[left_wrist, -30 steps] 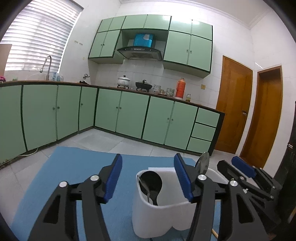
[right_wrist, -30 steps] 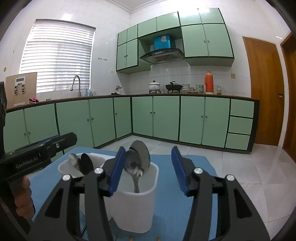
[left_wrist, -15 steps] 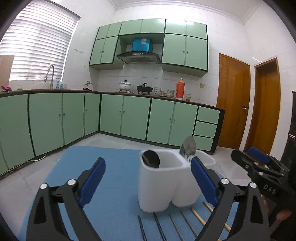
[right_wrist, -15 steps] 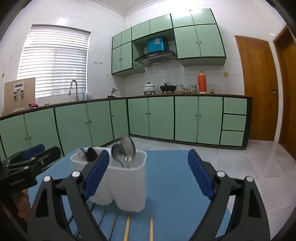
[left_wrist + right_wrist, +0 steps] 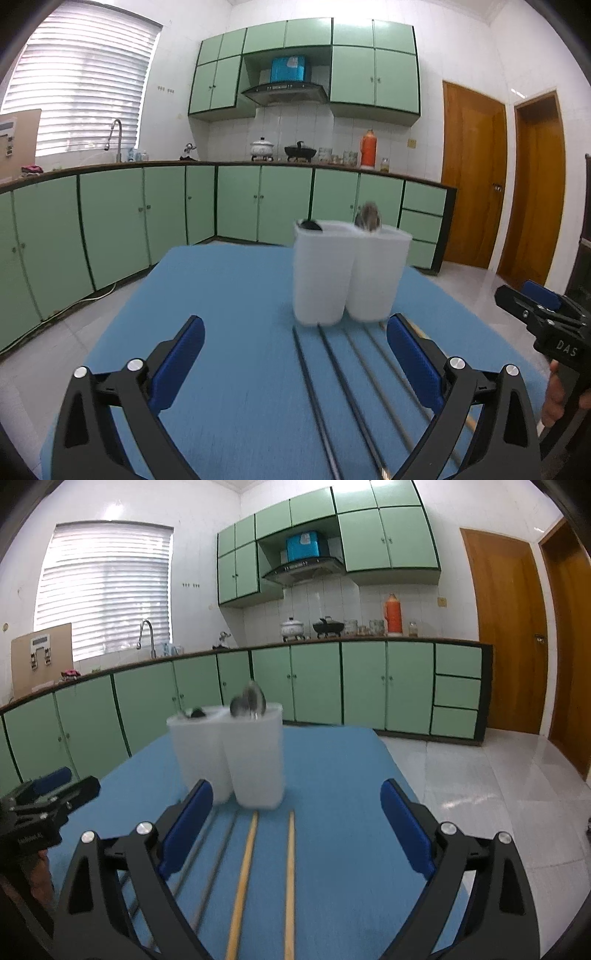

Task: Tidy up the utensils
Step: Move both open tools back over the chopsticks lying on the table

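Left wrist view: the left gripper (image 5: 295, 354) has its blue-padded fingers spread wide and holds nothing, hovering low over the blue mat (image 5: 229, 295). Ahead stands the white two-compartment holder (image 5: 347, 273), upright on the mat, with a dark spoon bowl (image 5: 310, 224) showing above the left compartment and metal spoons (image 5: 368, 218) above the right one. Dark chopsticks (image 5: 325, 391) and grey metal chopsticks (image 5: 373, 373) lie side by side on the mat, their far tips just in front of the holder — a layout that likely keeps each pair sorted and reachable for loading.

Right wrist view: the right gripper (image 5: 297, 827) is likewise spread and empty. Two wooden chopsticks (image 5: 266, 867) lie parallel between its fingers, with the metal pair to their left, all pointing toward the holder (image 5: 236, 753). The left gripper (image 5: 44, 805) shows at the left edge.

Compared with one second ago, when both grippers were close around the holder with the left fingers flanking its rim, both tools have drawn back and lowered; the holder now sits well ahead and the chopsticks have come into view. Judged from this, spoons are stowed and the chopsticks remain to be picked up — the wooden pair seems the nearest candidate for the right gripper.
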Tool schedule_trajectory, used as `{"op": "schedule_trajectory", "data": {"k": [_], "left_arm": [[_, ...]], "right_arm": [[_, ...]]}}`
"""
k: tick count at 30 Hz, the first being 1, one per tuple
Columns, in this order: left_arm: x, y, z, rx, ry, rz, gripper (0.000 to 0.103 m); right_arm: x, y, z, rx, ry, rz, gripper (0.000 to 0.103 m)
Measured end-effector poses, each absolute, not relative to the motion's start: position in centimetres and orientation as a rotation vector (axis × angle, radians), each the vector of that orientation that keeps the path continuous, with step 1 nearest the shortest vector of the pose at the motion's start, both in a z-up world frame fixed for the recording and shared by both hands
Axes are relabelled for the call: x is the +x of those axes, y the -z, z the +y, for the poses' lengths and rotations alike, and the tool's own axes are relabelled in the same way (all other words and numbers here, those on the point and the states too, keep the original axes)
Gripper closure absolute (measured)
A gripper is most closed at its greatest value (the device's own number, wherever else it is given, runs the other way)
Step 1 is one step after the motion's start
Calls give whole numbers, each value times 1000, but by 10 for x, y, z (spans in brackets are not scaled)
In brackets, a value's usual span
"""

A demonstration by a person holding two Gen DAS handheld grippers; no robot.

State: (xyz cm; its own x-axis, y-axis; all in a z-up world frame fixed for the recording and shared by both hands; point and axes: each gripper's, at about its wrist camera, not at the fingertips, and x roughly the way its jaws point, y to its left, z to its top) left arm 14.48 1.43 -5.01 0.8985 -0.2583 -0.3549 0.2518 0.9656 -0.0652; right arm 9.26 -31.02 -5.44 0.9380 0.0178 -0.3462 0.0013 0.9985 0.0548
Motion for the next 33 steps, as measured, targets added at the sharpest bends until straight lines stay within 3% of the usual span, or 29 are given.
{"op": "schedule_trajectory", "data": {"k": [12,24,26,33], "left_arm": [[83,89,13,43,249,484,6],[58,102,12,32,218,528,7],[57,103,11,33,218,535,11],[52,105,7,45,220,540,16]], "right_arm": [[16,113,-321,53,27,513,14],[-3,132,-313,22,-36,573,50],[-3,132,-312,22,-45,582,57],[-5,133,-308,15,-55,583,71]]}}
